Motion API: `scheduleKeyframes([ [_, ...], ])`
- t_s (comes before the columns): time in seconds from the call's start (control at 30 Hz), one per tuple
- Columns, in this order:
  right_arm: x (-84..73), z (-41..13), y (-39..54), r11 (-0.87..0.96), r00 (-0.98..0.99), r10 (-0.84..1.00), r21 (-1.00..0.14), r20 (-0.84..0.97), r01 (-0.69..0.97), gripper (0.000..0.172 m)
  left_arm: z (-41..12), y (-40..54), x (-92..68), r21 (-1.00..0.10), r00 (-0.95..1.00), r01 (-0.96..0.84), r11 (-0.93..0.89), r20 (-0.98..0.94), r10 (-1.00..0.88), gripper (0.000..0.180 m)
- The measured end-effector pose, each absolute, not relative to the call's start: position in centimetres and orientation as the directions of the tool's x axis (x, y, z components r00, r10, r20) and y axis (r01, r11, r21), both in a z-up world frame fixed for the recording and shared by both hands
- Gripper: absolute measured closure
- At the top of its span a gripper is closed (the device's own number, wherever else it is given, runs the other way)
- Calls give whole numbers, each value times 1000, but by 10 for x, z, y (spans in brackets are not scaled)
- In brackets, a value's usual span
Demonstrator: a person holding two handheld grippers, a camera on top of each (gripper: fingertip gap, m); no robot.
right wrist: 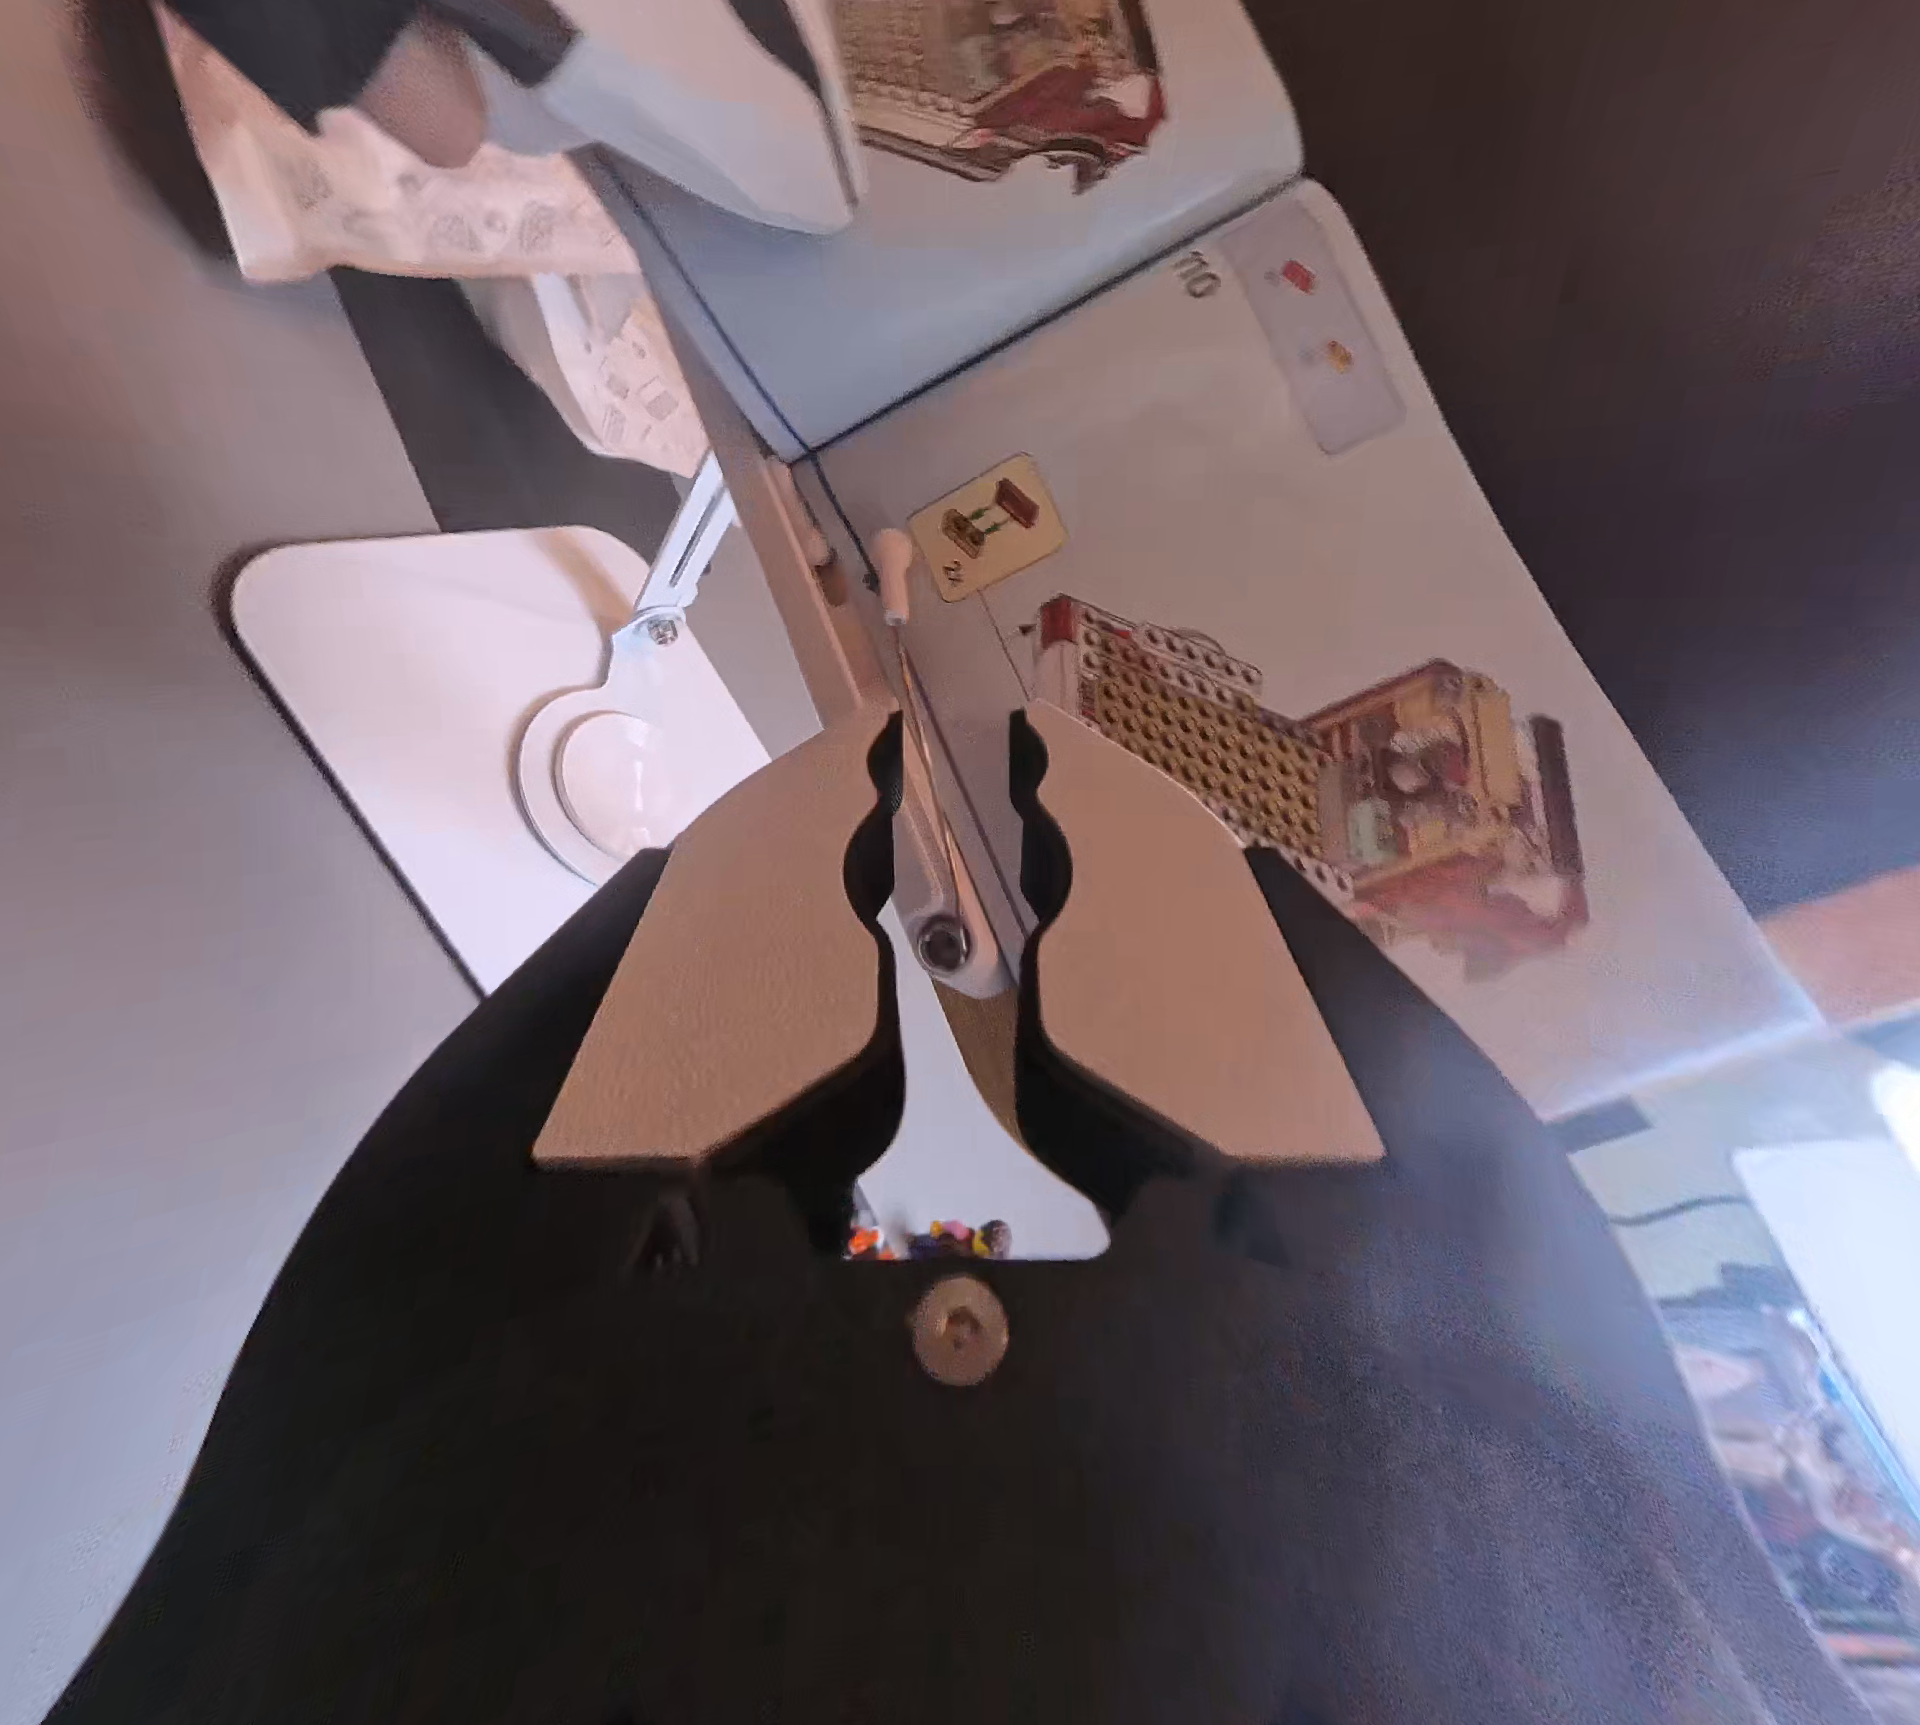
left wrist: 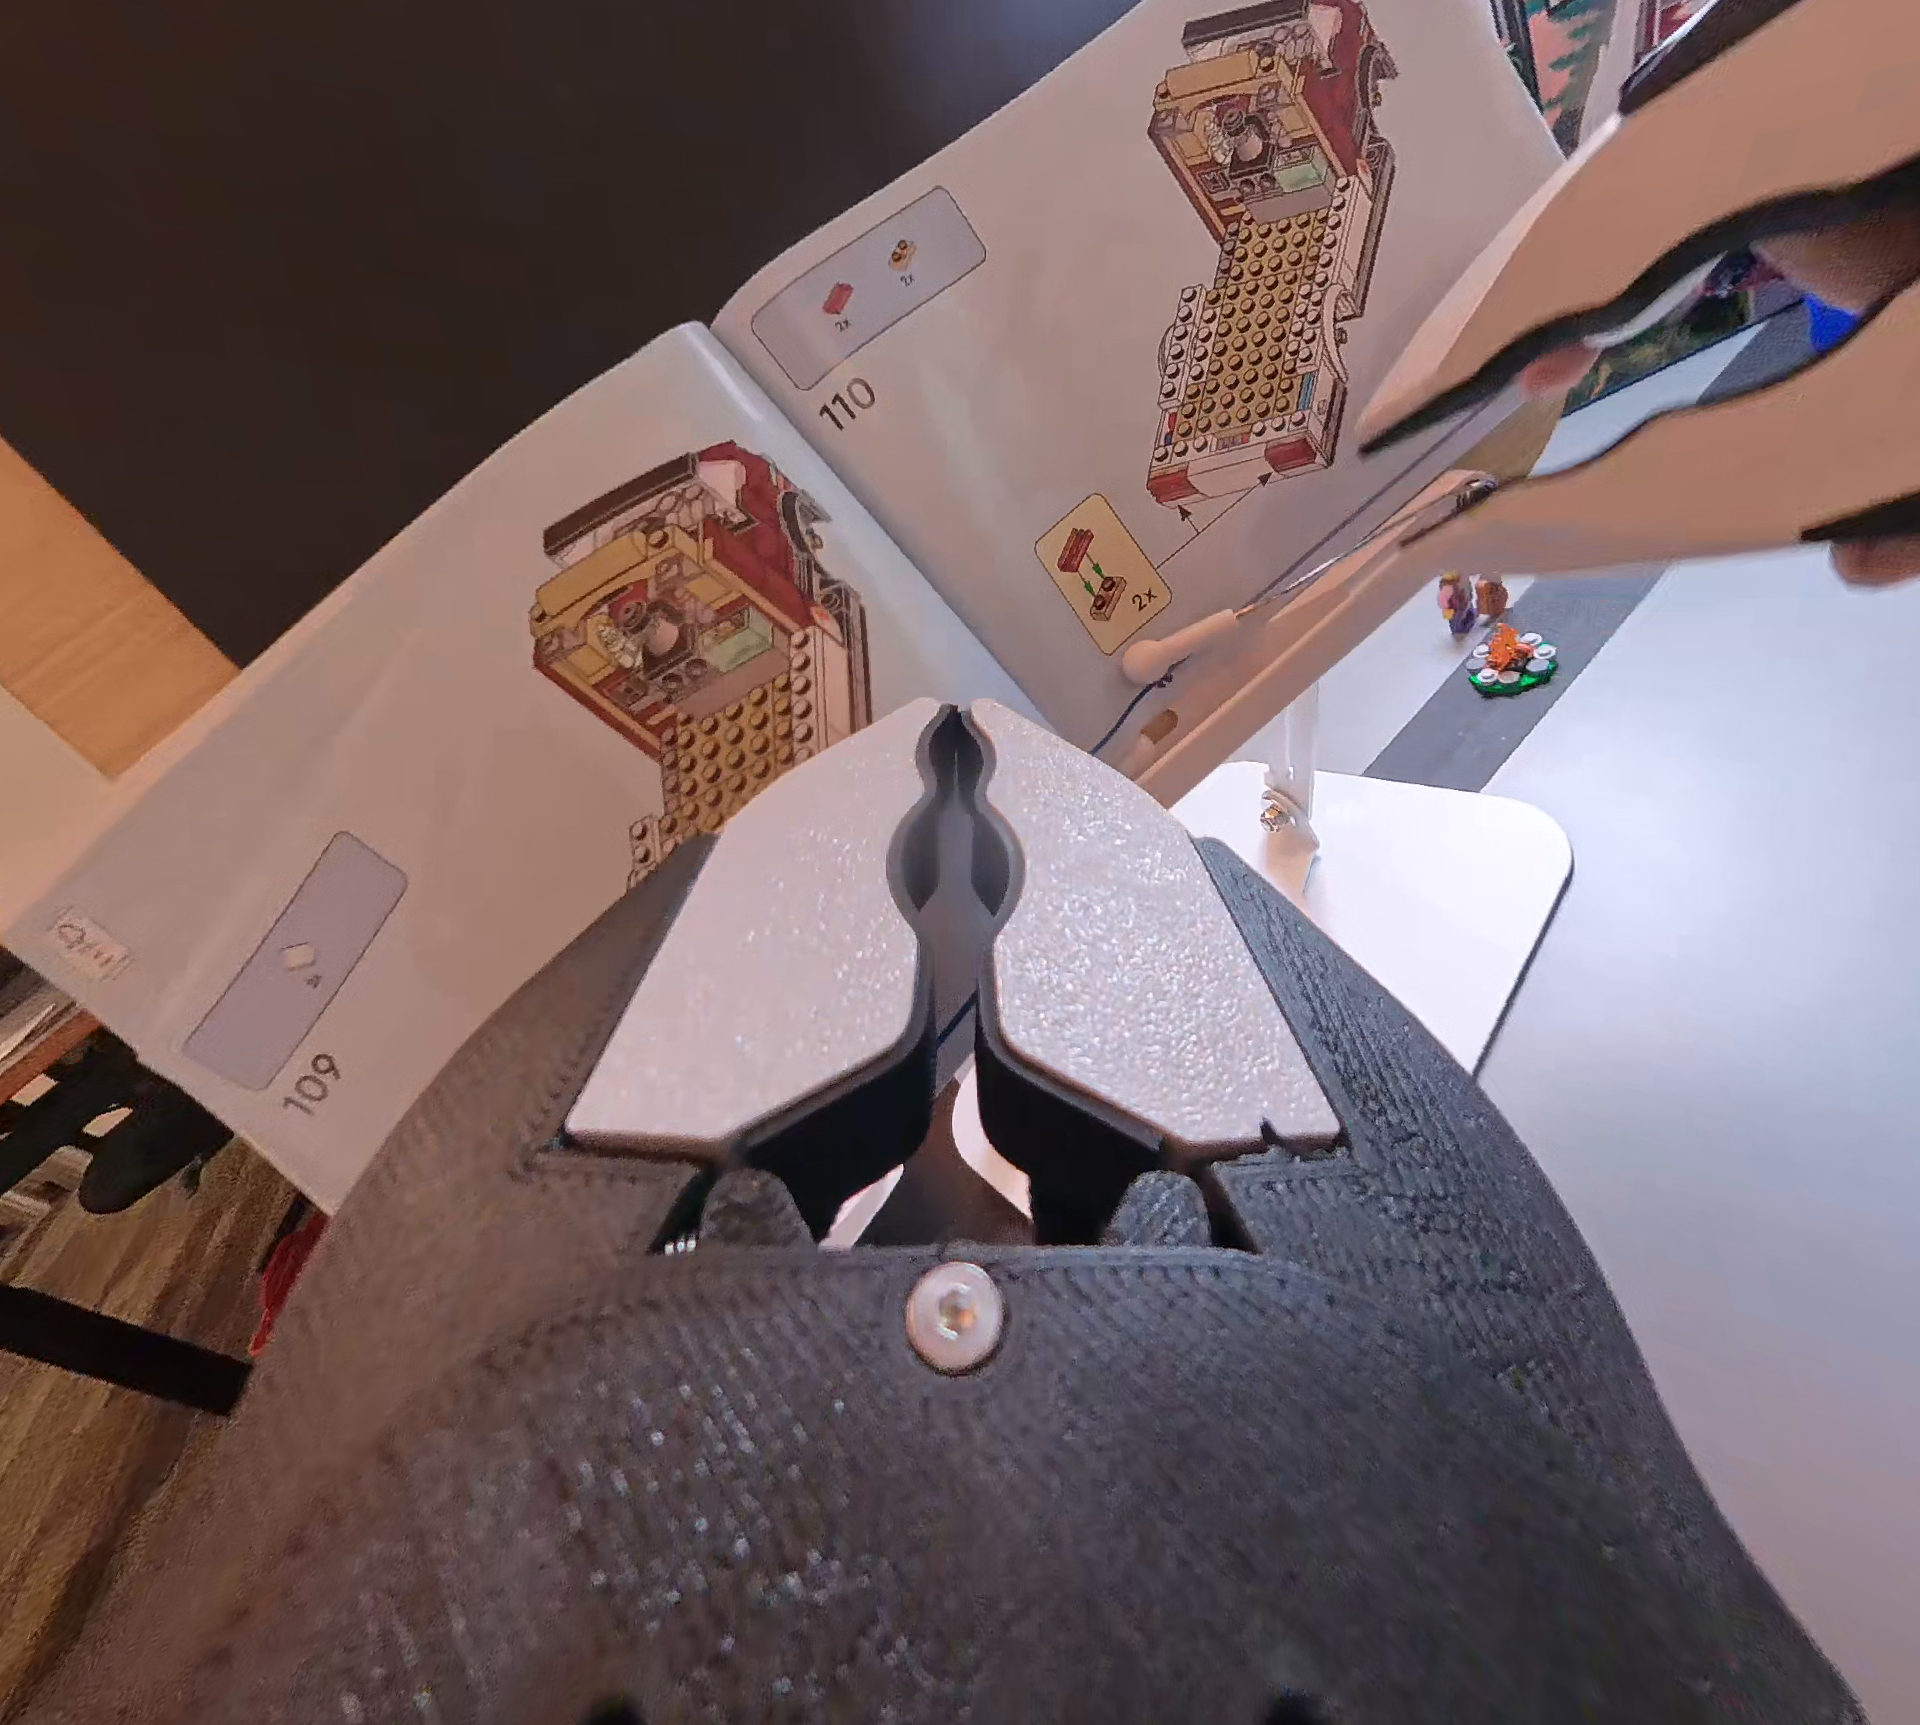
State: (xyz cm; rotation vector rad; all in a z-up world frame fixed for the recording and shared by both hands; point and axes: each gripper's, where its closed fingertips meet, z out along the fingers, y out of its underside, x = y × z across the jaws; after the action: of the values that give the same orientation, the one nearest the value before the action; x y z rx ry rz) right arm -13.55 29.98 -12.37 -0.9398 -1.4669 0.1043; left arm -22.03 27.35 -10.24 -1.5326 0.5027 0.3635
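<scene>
Nearest us, left tongs (left wrist: 957,719): rough black printed body, pale pebbled plates, scalloped dark pads clenched together on nothing. They sit just in front of the lower edge of the open instruction booklet (left wrist: 644,470).

Right tongs (right wrist: 954,730) are released, pads apart. The thin metal page-holder arm (right wrist: 928,802) of the stand runs through the gap; we can't confirm contact on either pad. Its white rounded tip (right wrist: 891,555) lies on the right-hand page.

Booklet: glossy pale-blue pages, printed brick-model diagrams, spine roughly upright against the stand, long axis running along the ledge (left wrist: 1340,615). It leans back, pages curving away at the outer edges. The right page is lifted near its outer edge in the left wrist view.

Stand: white rounded base plate (left wrist: 1455,865), slotted metal bracket (right wrist: 665,574) with a screw, on the pale bench (left wrist: 1714,1104).

Farther out on the bench: a small brick campfire build on a green base (left wrist: 1512,662) and minifigures (left wrist: 1470,600) on a grey strip.
</scene>
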Motion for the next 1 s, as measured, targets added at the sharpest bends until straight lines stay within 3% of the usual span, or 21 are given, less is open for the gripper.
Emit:
scheduleKeyframes([
  [0.13, -107, -109, 321, 498, 354, 683, -762, 638, 413, 153, -108, 260, -227, -847, 844, -531, 1, -530, -84, 180],
  [0.23, -89, -111, 352, 369, 474, 691, -830, 546, 419, 161, -115, 255, -238, -838, 838, -544, -42, -542, -59, 180],
  [0.3, -81, -112, 371, 324, 529, 662, -839, 531, 437, 172, -120, 256, -248, -839, 842, -539, -76, -538, -43, 180],
  [0.43, -79, -106, 393, 328, 579, 555, -796, 598, 509, 163, -125, 261, -263, -842, 848, -527, -114, -529, -14, 180],
  [0.57, -82, -106, 403, 276, 602, 578, -826, 551, 491, 166, -124, 263, -268, -838, 844, -533, -115, -537, 3, 180],
  [0.63, -79, -104, 403, 275, 615, 586, -844, 527, 461, 155, -123, 262, -269, -823, 828, -556, -120, -561, 10, 180],
  [0.8, -68, -92, 418, 74, 701, 678, -970, 220, 232, 93, -121, 262, -274, -811, 817, -570, -129, -576, 15, 180],
  [0.83, -72, -95, 423, 16, 693, 703, -977, 163, 213, 87, -120, 263, -275, -807, 813, -576, -133, -583, 17, 180],
  [0.9, -80, -100, 428, -111, 637, 770, -980, 21, 167, 93, -119, 264, -276, -802, 808, -581, -138, -589, 22, 180],
  [0.93, -85, -102, 426, -157, 582, 812, -975, -39, 155, 106, -118, 265, -277, -802, 807, -582, -139, -590, 21, 180],
  [1.0, -91, -103, 422, -165, 505, 861, -974, -65, 155, 114, -119, 266, -277, -800, 808, -581, -150, -589, 11, 180],
])
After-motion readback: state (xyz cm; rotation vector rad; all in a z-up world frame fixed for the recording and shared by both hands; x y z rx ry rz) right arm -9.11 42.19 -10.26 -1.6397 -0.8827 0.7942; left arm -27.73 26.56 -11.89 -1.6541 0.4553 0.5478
